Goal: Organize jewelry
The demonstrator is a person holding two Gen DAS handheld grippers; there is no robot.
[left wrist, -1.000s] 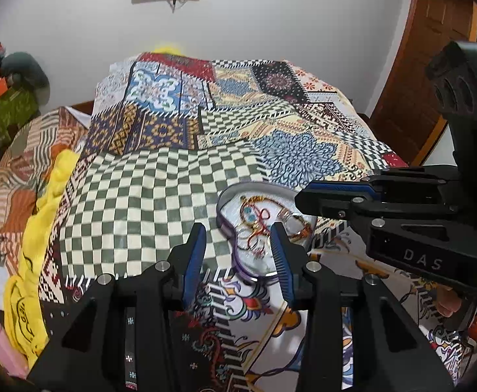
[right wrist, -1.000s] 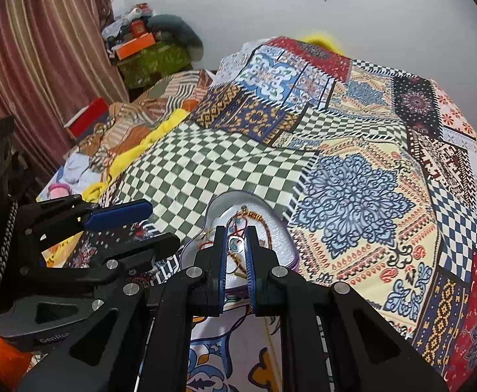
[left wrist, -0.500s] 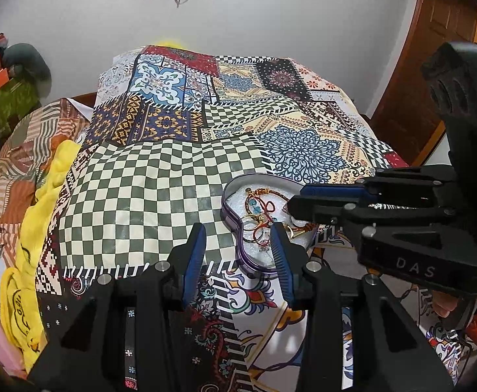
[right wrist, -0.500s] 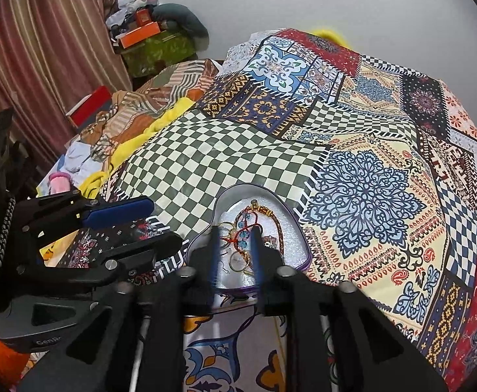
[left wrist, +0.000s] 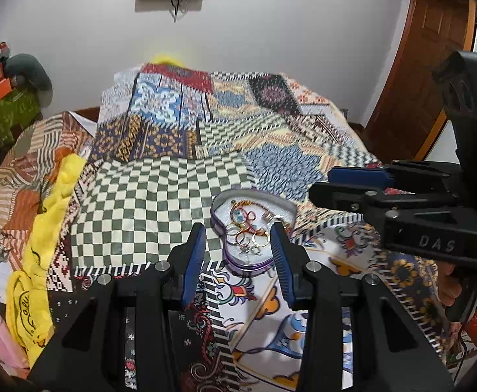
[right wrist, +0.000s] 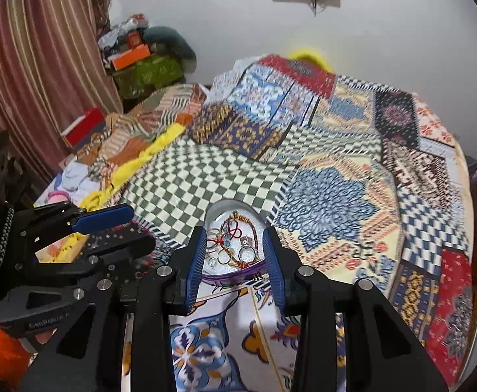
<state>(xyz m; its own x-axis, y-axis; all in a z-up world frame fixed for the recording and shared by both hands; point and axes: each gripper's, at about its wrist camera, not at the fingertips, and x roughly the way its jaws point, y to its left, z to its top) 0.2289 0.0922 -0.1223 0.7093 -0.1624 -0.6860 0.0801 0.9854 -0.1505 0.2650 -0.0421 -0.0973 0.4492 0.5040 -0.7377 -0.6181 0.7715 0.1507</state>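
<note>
A heart-shaped purple-rimmed tin tray (left wrist: pixel 220 210) lies on the patchwork bed cover, also in the right wrist view (right wrist: pixel 228 207). It holds a tangle of jewelry (left wrist: pixel 248 228): red cord, gold chain, rings and bangles (right wrist: pixel 235 241). My left gripper (left wrist: pixel 238 238) is open and empty, just in front of and above the tray. My right gripper (right wrist: pixel 235 245) is open and empty, held over the tray's near end. Each gripper shows in the other's view, the right (left wrist: pixel 362 179) and the left (right wrist: pixel 107 225).
The bed cover (left wrist: pixel 160 202) spreads far back to a white wall. A yellow cloth (left wrist: pixel 52 212) and heaped clothes lie at the left. A wooden door (left wrist: pixel 427 65) stands at the right. Striped curtains (right wrist: pixel 26 65) and boxes (right wrist: pixel 130 57) stand at the far left.
My right gripper has opened from nearly shut and drawn back up from the tray. The jewelry stays in the tray. Both cameras have lifted and pulled back slightly.
</note>
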